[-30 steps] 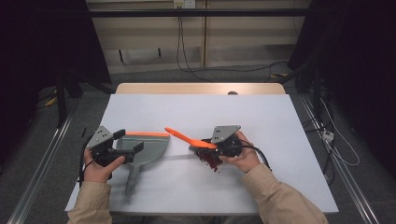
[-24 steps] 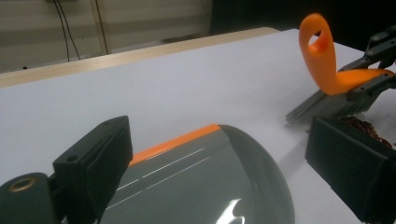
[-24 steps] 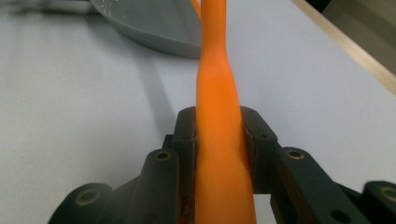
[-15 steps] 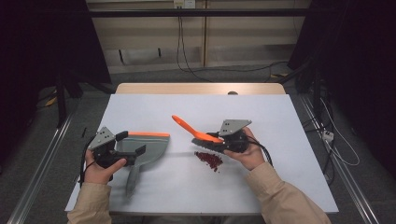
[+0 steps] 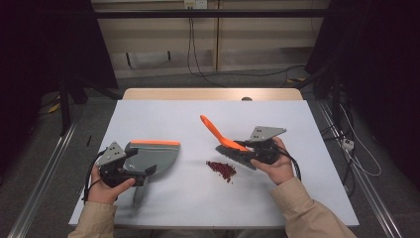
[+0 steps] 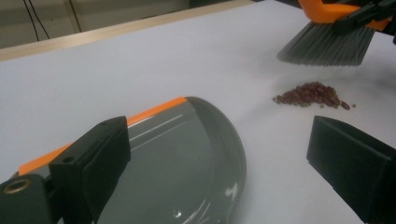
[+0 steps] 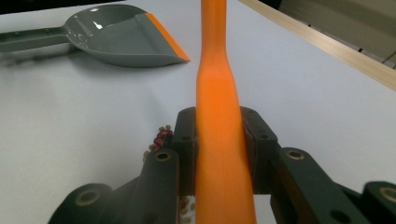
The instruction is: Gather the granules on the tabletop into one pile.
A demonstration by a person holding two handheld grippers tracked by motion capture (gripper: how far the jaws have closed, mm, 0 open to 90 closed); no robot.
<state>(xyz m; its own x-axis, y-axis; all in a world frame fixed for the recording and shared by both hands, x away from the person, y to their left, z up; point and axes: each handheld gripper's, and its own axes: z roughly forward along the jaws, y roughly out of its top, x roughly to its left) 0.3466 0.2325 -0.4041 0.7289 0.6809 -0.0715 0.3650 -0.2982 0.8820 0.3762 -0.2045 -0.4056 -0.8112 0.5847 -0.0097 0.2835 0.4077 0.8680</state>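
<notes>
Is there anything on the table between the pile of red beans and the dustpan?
Nothing visible. Only bare white table lies between the red beans and the dustpan. The brush hangs just beyond the beans, on the side away from the dustpan.

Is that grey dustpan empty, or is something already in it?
Empty. The dustpan shows a bare, shiny inside, and the red beads lie in a pile on the table, apart from it.

No readable text, label, brand, number or sign anywhere.
</notes>
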